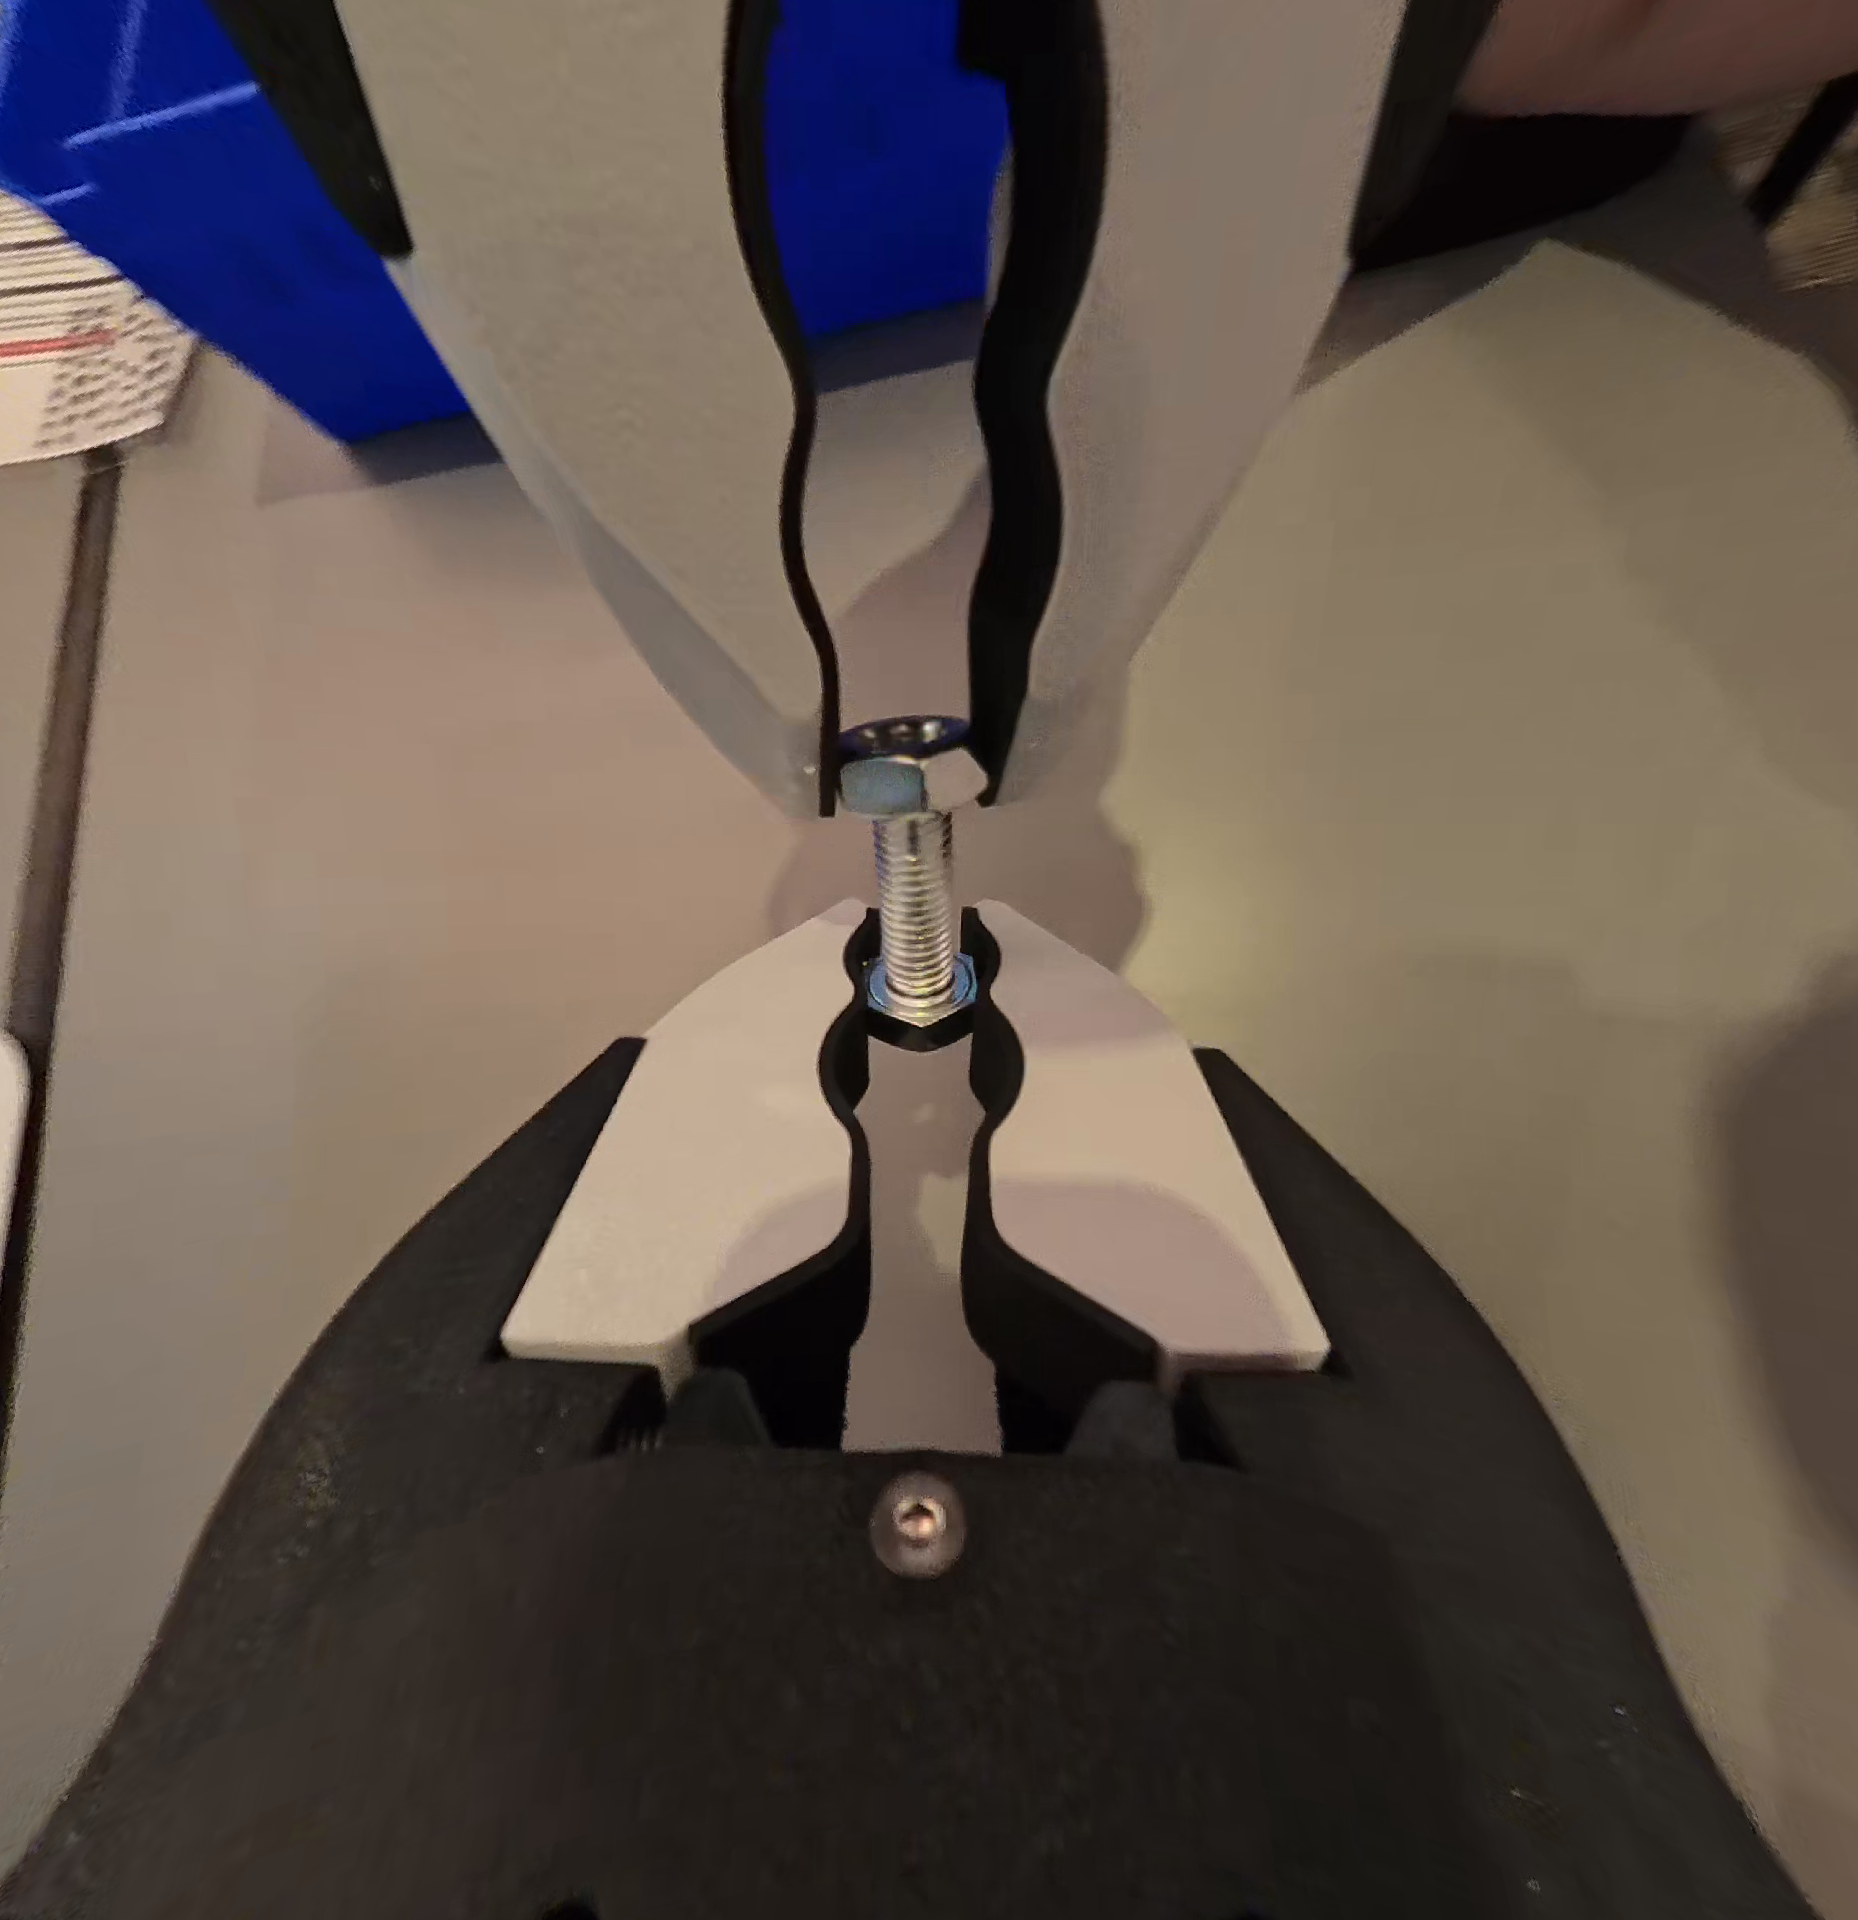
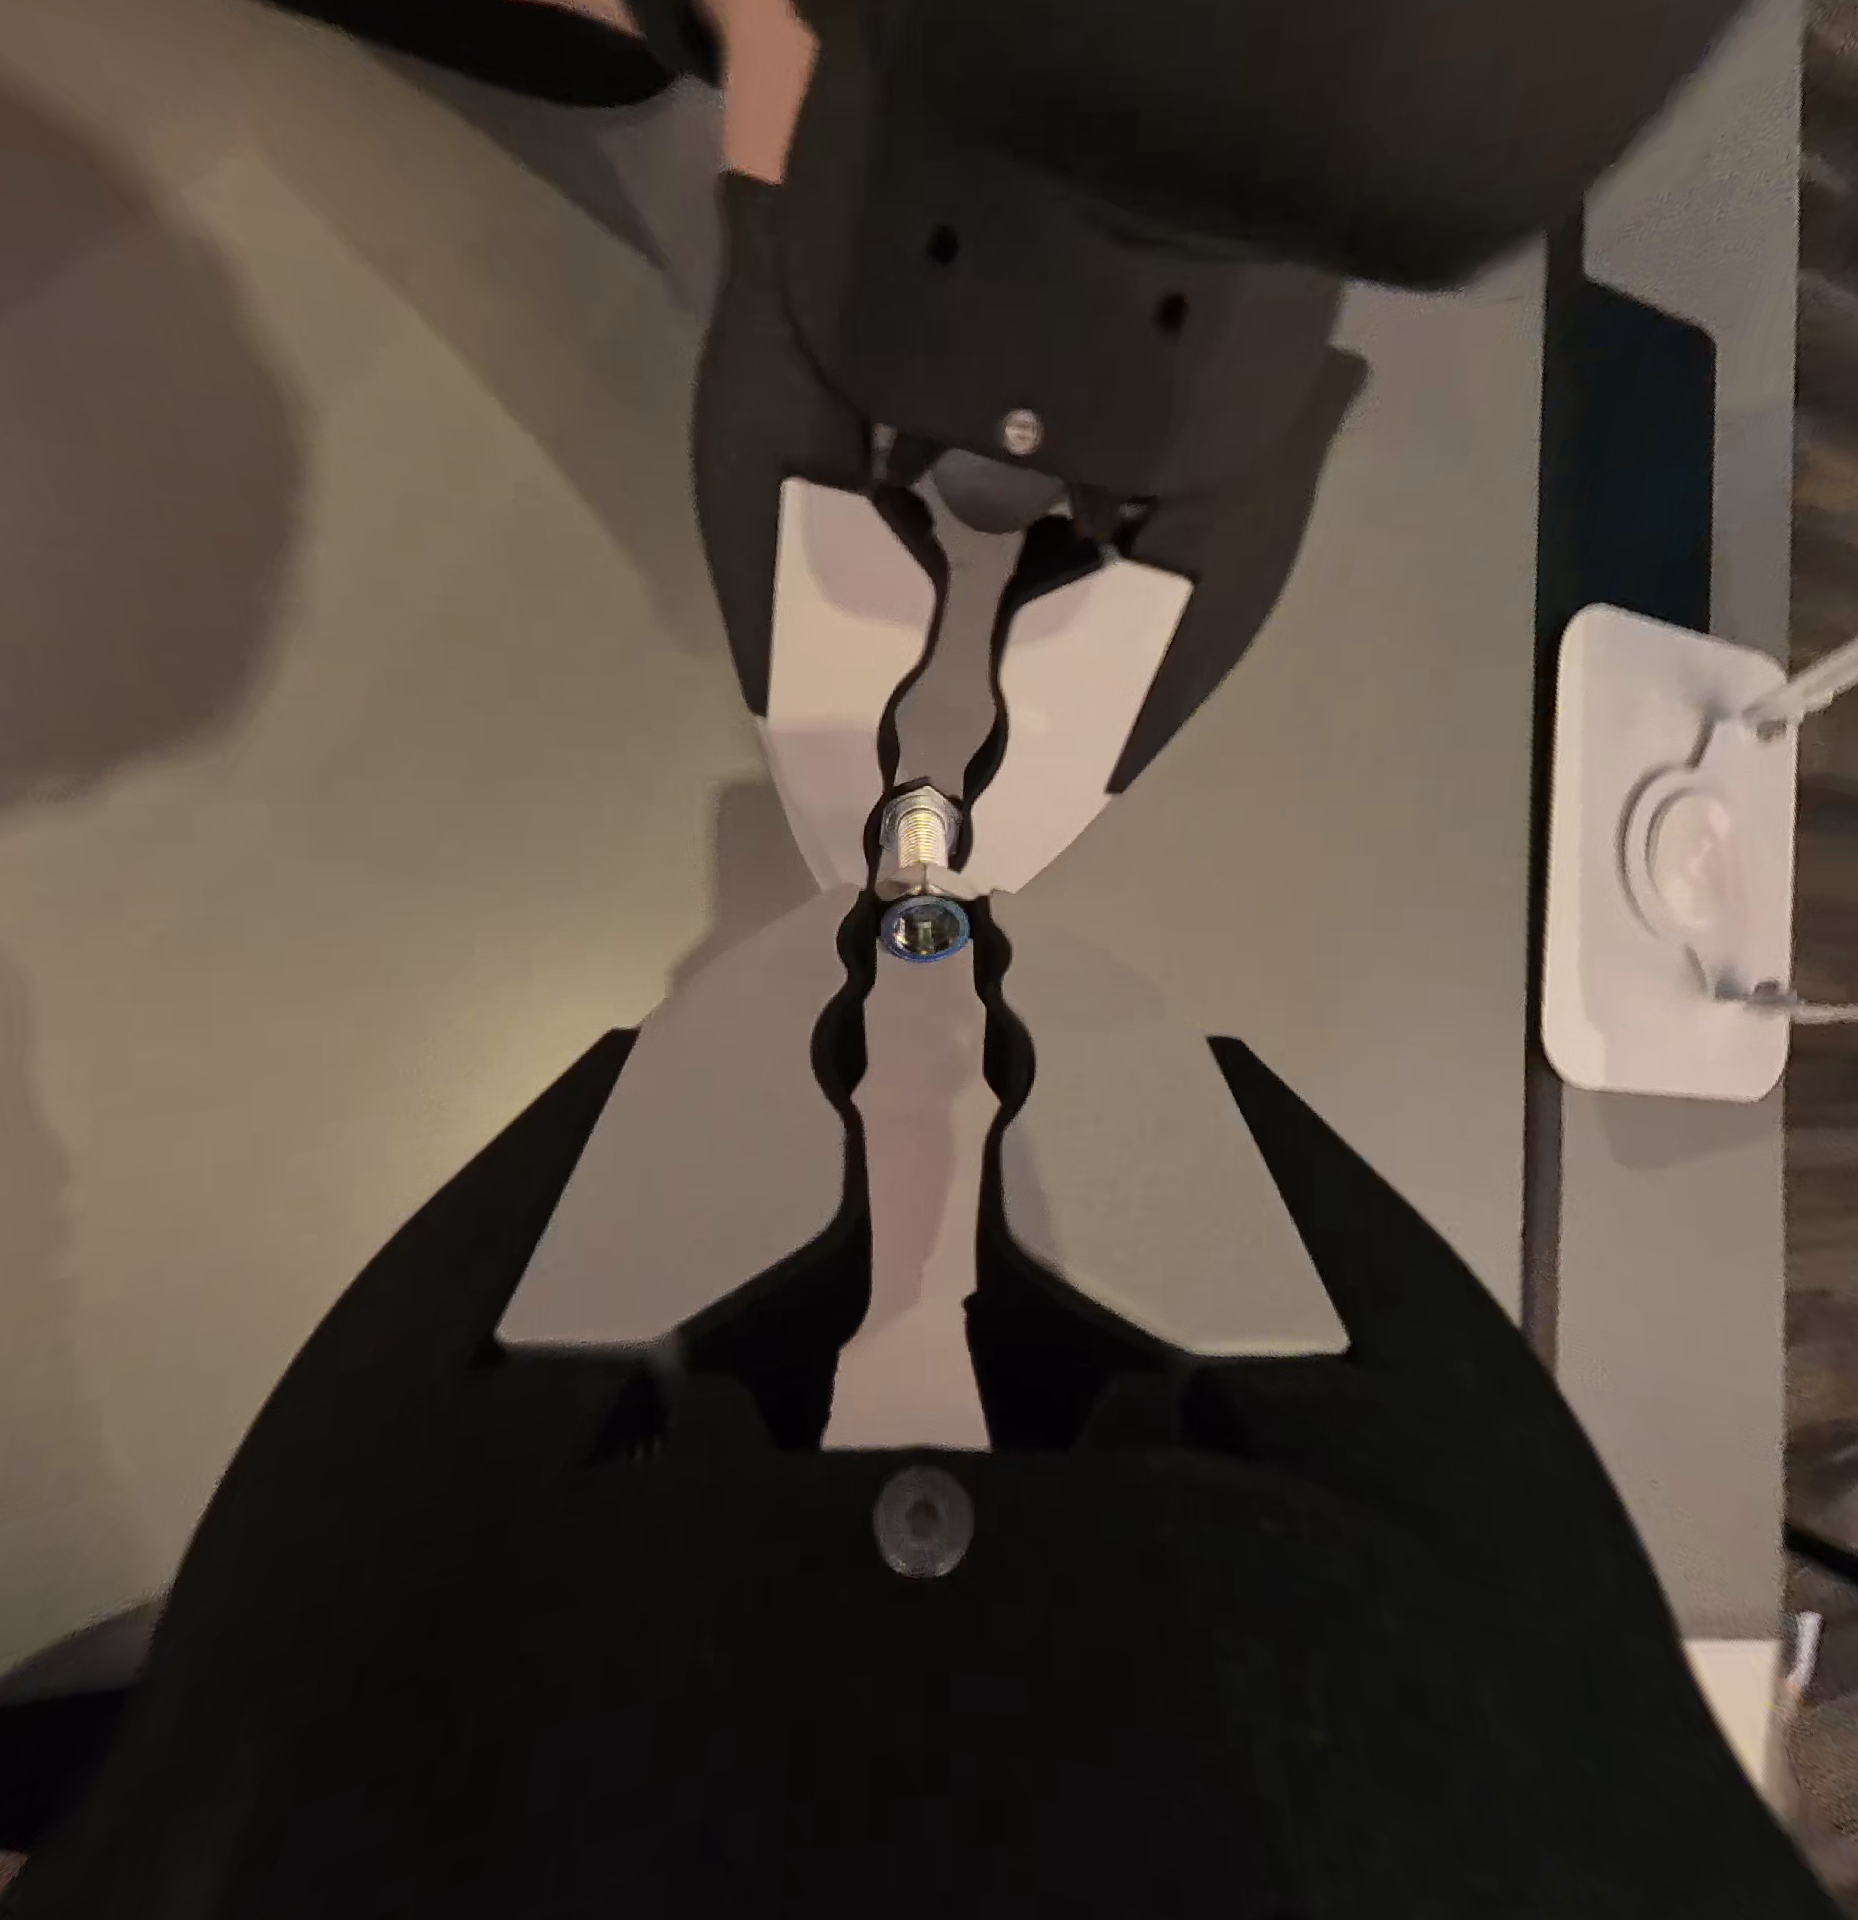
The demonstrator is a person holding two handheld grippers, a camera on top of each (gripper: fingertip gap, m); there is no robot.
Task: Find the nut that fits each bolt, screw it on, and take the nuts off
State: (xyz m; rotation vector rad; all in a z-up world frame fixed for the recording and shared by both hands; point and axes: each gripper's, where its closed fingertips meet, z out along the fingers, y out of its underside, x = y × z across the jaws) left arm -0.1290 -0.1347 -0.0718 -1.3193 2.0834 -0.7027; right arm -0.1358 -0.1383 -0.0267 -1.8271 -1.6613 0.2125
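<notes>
Left gripper [image 1: 917, 1003] clenched on the nut [image 1: 917, 1003]; right gripper [image 2: 923, 935] clamps the bolt [image 1: 909, 894] by its hex head, both held above the grey table [image 1: 385, 790] (matte, shadowed). Blue bin [image 1: 229, 260] behind; white plate [image 2: 1673, 852], possibly a socket, at the edge.

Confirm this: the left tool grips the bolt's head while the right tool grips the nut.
Swapped. In the left wrist view, the left tool grips the nut on the bolt, and the right tool grips the bolt's head.
</notes>
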